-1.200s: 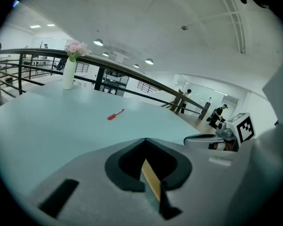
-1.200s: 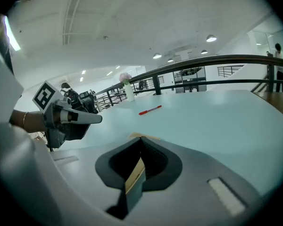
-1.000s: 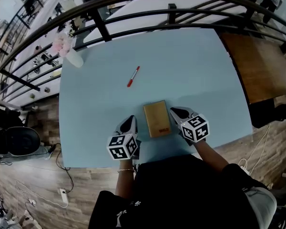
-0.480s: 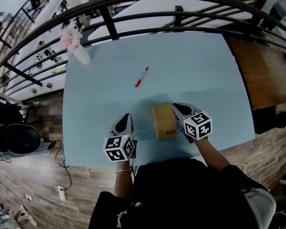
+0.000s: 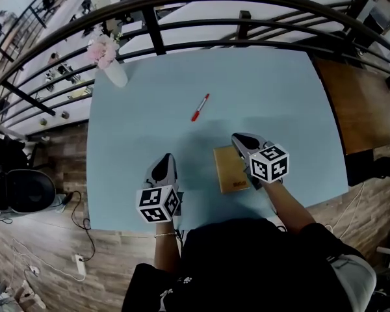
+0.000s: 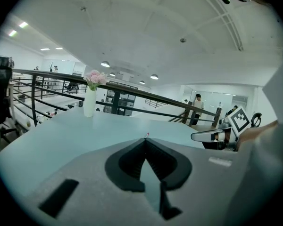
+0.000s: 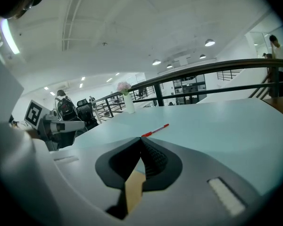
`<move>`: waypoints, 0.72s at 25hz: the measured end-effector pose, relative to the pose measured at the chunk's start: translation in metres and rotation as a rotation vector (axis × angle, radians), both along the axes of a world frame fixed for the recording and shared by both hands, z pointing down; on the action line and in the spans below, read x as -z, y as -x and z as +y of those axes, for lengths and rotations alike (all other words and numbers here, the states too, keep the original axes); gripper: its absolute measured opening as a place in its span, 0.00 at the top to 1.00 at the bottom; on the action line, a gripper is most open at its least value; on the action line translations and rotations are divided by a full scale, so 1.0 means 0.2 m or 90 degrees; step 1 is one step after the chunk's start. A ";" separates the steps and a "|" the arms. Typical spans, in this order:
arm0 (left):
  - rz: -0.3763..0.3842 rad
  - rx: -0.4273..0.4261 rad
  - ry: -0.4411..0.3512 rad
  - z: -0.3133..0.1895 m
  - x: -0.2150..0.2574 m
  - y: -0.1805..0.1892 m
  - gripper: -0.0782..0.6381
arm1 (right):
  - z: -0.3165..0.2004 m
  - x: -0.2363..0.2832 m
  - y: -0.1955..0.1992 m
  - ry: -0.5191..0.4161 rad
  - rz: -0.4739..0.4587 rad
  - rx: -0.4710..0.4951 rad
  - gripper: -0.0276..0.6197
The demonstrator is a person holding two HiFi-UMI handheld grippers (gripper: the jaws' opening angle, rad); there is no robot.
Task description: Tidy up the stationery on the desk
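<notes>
A red pen (image 5: 200, 107) lies on the light blue desk (image 5: 266, 90), a little past the middle; it also shows as the pen (image 7: 155, 130) beyond my right jaws and as a small pen tip (image 6: 146, 135) past my left jaws. A tan notebook (image 5: 229, 169) lies flat near the front edge. My right gripper (image 5: 239, 140) hovers over the notebook's right side, shut, holding nothing. My left gripper (image 5: 164, 164) is to the left of the notebook, above bare desk, shut and empty.
A white vase with pink flowers (image 5: 108, 62) stands at the desk's far left corner. A dark railing (image 5: 240, 19) curves behind the desk. A brown wooden table (image 5: 361, 103) adjoins on the right. People stand in the distance.
Both grippers have moved forward over the desk and risen a little. The left one has drawn away from the notebook's left side; the right one now overlaps its right edge.
</notes>
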State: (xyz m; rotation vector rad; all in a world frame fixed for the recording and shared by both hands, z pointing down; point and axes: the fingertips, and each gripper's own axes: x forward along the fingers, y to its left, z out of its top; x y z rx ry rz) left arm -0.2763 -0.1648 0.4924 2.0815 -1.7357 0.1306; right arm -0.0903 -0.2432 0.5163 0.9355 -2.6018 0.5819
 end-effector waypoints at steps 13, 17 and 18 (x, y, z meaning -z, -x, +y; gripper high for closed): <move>0.036 0.019 -0.012 -0.09 0.00 0.24 0.89 | -0.21 -0.01 0.26 0.021 0.031 0.002 0.95; 0.044 0.020 -0.018 -0.12 0.00 0.29 0.89 | -0.26 -0.03 0.33 0.032 0.035 0.001 0.95; 0.046 0.020 -0.020 -0.12 -0.01 0.30 0.89 | -0.27 -0.04 0.34 0.034 0.035 0.001 0.95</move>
